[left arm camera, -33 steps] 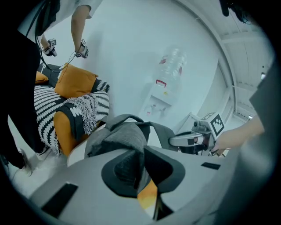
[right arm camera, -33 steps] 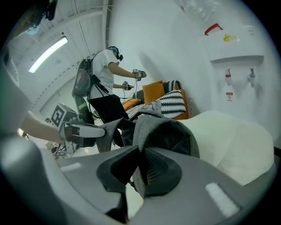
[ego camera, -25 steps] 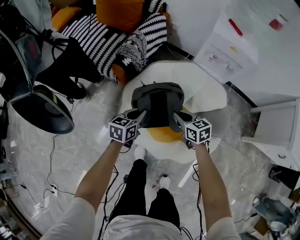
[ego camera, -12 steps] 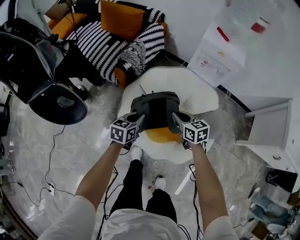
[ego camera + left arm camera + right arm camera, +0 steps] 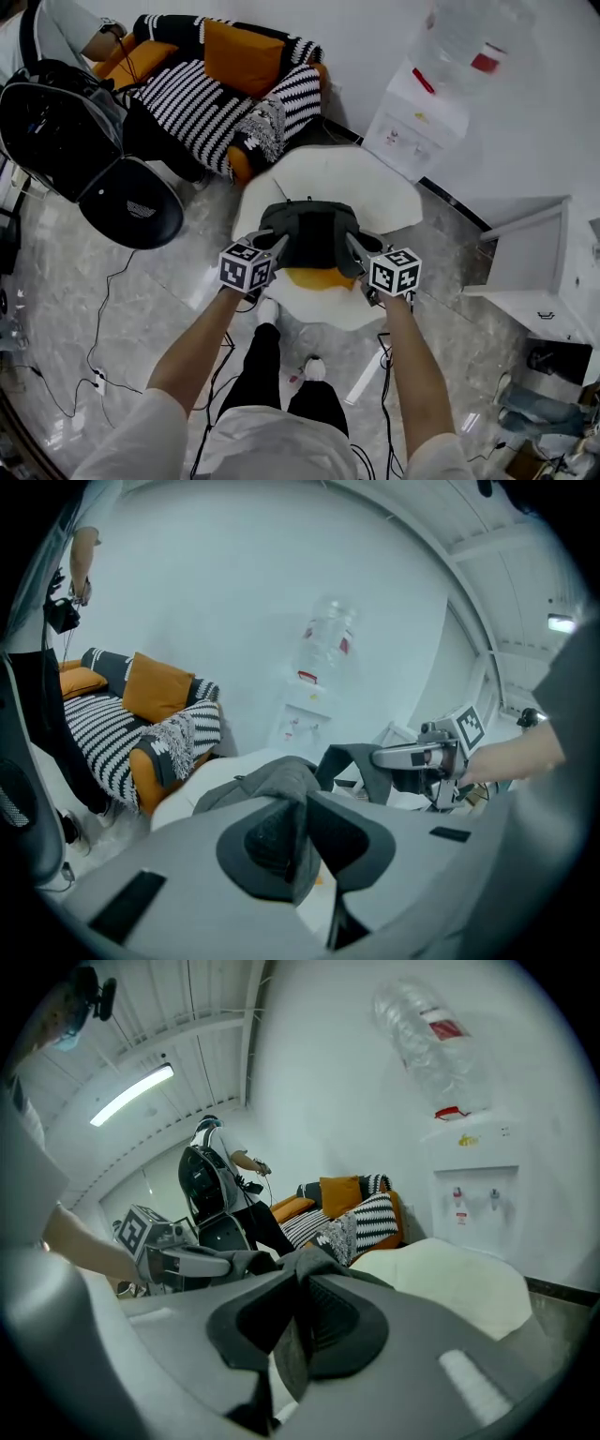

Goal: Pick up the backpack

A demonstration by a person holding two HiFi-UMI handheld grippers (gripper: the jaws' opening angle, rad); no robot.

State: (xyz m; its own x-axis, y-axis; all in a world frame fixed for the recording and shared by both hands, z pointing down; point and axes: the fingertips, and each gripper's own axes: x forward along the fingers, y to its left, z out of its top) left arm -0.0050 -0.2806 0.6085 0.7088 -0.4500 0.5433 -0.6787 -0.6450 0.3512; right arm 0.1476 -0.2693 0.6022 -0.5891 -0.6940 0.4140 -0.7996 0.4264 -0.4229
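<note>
A dark grey backpack (image 5: 310, 232) hangs between my two grippers above a white round seat (image 5: 349, 174) that has an orange cushion (image 5: 317, 277) at its near side. My left gripper (image 5: 277, 247) is shut on the backpack's left strap (image 5: 298, 855), which runs down between its pads. On the other side, my right gripper (image 5: 352, 243) is shut on the right strap (image 5: 292, 1340). In the left gripper view the backpack's body (image 5: 265, 781) bulges just past the jaws, and the right gripper (image 5: 419, 756) shows beyond it. The right gripper view shows the left gripper (image 5: 192, 1262) opposite.
A black-and-white striped sofa (image 5: 202, 98) with orange cushions stands behind the seat. A water dispenser (image 5: 411, 122) is by the wall at the right, and a white cabinet (image 5: 548, 272) further right. A person with a black pack (image 5: 56, 117) stands at the left. Cables (image 5: 98, 328) lie on the floor.
Both grippers have risen together with the backpack straps in them, and the backpack has come up off the seat. The jaws have stayed shut.
</note>
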